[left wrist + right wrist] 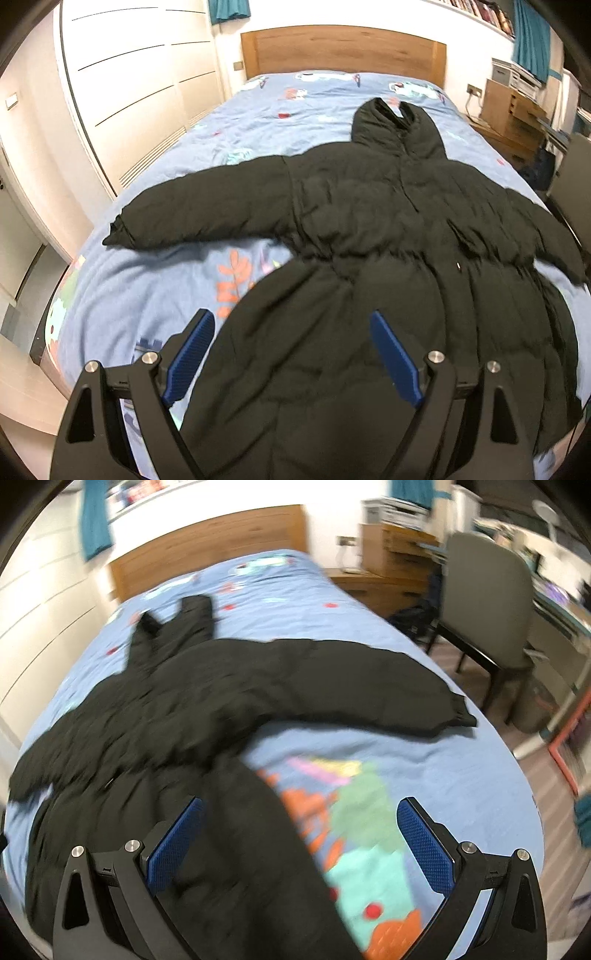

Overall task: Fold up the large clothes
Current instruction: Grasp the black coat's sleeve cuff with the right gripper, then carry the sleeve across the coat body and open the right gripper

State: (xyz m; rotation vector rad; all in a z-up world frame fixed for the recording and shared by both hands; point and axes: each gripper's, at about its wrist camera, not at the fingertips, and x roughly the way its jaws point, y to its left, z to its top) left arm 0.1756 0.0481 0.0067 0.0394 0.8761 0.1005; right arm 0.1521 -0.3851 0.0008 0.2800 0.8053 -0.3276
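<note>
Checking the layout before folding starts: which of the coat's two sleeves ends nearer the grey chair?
The sleeve whose cuff points toward the grey chair in the right wrist view; the other sleeve stretches toward the white wardrobe.

You get warm, bright indoor light, heavy fisheye bending and dark vignette at the edges, left wrist view mostly sharp, right wrist view motion-blurred, black coat (369,229) detail crushed.

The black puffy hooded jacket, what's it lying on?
The black puffy hooded jacket lies spread on a blue patterned bedsheet. The sheet's prints directly beneath it are covered.
</note>
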